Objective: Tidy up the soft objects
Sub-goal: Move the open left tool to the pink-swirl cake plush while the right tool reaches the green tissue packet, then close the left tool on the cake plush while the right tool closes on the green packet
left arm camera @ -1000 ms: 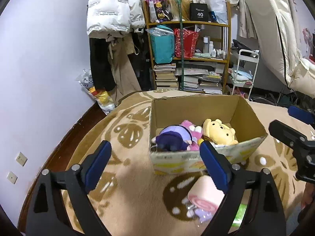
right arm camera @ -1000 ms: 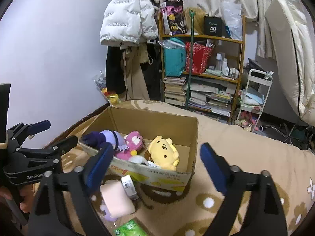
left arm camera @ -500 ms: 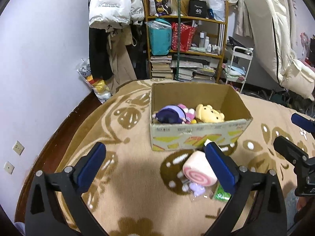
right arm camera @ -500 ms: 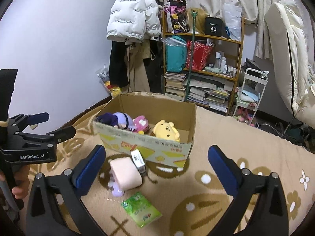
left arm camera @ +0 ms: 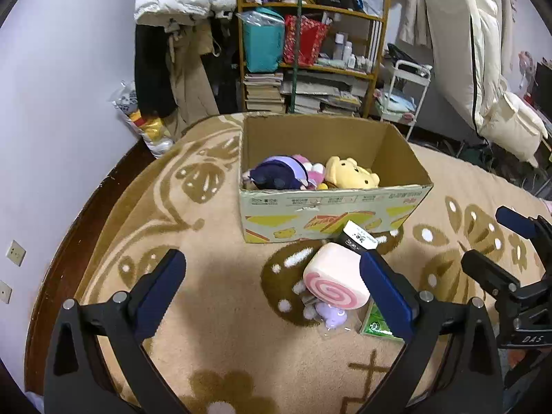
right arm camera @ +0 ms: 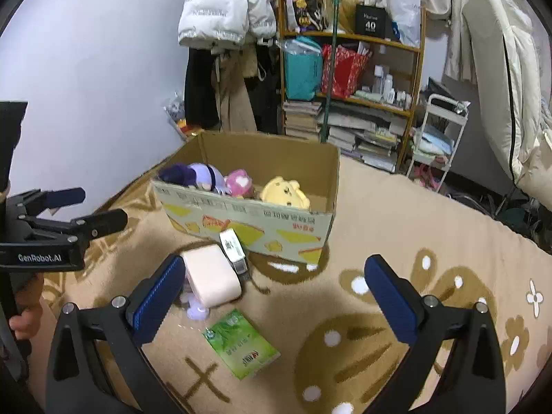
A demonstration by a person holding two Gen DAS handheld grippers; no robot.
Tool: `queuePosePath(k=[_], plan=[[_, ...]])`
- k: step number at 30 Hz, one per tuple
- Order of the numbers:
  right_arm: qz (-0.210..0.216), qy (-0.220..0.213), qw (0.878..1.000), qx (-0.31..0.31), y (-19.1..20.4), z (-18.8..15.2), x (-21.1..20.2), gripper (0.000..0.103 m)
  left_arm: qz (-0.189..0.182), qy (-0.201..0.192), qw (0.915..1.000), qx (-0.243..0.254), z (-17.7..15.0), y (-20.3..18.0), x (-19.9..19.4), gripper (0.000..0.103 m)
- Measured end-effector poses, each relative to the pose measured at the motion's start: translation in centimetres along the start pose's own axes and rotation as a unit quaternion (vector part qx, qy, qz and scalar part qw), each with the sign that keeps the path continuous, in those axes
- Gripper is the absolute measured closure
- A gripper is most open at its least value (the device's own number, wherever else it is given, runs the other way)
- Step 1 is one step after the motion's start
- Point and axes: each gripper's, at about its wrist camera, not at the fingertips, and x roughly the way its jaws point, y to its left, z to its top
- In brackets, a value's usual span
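A cardboard box stands on the tan carpet. It holds a purple plush, a pink plush and a yellow bear plush. In front of the box lie a pink swirl roll cushion, a small purple toy and a green packet. My left gripper is open and empty above the carpet, short of the cushion. My right gripper is open and empty above the green packet.
A black and white small box leans by the cardboard box. Behind stand a wooden shelf with books and bags, hanging coats, a white cart and a mattress. The wall is at left.
Both grippers have drawn back and risen away from the box, so more carpet and the items in front of it now show. Both stay open and empty.
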Motion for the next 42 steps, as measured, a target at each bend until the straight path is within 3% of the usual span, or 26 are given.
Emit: queuePosePath(k=[18,34,39,42], plan=[[-0.033,0.144,0.989,-0.026,-0.4,-3.0,6.5,0.0,-0.047,0.082,0.9937,0.06,-0.3,-3.1,5.5,0.003],[-0.002,0.203,0.978,-0.037,0.1,-4.5,9.1,0.0,-0.107,0.145,0.9786,0.098,-1.3,-6.1,9.7,0.003],[0.005,0.226,0.973,-0.039,0.4,-5.2,10.1,0.0,-0.109,0.166,0.9758,0.093,-1.7,-6.2,11.4,0.003],[0.034,0.239,0.97,-0.024,0.3,-5.4,10.4,0.0,-0.105,0.174,0.9744,0.095,-2.0,-6.3,12.1,0.003]])
